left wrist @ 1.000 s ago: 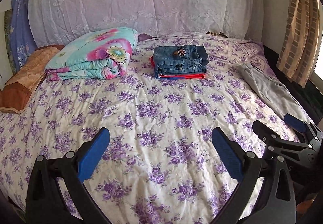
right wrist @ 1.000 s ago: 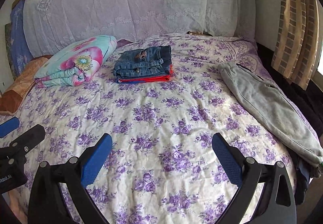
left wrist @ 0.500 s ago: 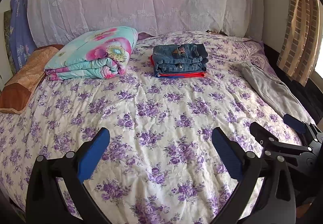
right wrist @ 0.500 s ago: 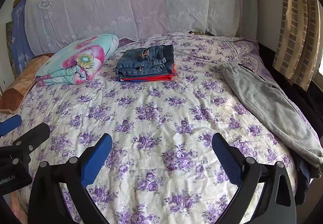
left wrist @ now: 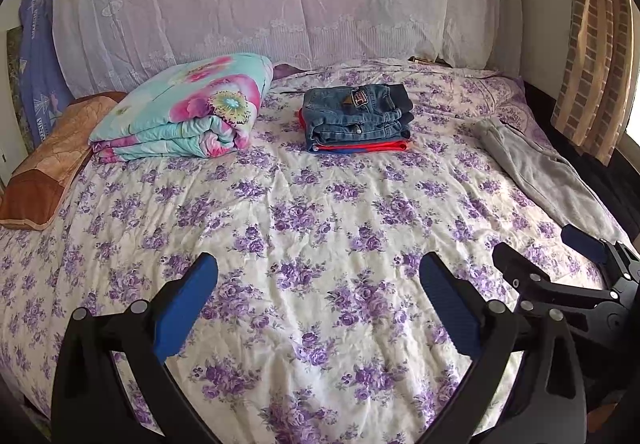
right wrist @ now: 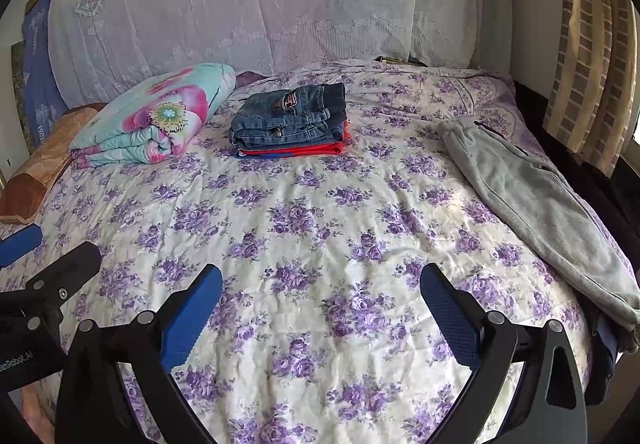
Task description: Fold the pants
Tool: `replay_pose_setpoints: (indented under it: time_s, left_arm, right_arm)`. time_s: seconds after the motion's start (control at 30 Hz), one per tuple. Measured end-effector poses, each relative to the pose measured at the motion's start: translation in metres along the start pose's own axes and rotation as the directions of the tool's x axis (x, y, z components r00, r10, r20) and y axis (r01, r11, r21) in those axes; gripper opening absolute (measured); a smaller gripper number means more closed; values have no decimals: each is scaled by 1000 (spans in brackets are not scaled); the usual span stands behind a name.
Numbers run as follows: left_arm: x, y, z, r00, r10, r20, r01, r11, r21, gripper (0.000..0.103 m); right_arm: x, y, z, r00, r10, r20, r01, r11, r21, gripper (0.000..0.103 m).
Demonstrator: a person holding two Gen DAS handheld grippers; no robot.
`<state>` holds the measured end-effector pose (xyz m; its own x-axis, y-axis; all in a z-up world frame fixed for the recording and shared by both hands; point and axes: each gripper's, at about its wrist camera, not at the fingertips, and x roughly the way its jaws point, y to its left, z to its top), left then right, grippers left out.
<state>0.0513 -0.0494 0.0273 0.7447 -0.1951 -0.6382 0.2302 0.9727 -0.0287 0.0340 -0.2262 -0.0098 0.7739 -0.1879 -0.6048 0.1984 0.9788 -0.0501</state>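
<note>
Reaching for the grey sweatpants (right wrist: 532, 200) is the step that seems to be in hand: they lie unfolded in a long strip along the bed's edge, ahead and to the right of the right tongs (right wrist: 320, 308), well apart from them, and far off to the right of the left tongs (left wrist: 318, 294). Both pairs of tongs hover over the floral bedspread (right wrist: 304, 228) with their blue pads spread wide and nothing between them.

Doing this well likely means the right tongs going first, since they are nearer. One end of the pants hangs over the bed's near corner, so a grip there, pinching through both fabric layers, would probably let the garment be dragged onto the bare middle of the bedspread straight ahead. The left tongs should take the other end so the strip can be pulled flat before any fold is made; fleece of this kind tends to bunch if tugged from one point only.

Far ahead, the folded jeans (right wrist: 290, 118) on red clothing (right wrist: 296, 150) suggest where the finished bundle belongs. The rolled floral quilt (left wrist: 180, 112) sits ahead to the left, out of the way.
</note>
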Motion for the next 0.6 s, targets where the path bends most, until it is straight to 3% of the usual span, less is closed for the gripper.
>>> replay_pose_setpoints:
  time_s: [0.6]
  left_arm:
    - [0,0,0,1000,-1,0,1,1000,3,98]
  right_arm:
    - [0,3,-1,1000,4,-4,-4,1000,-3,100]
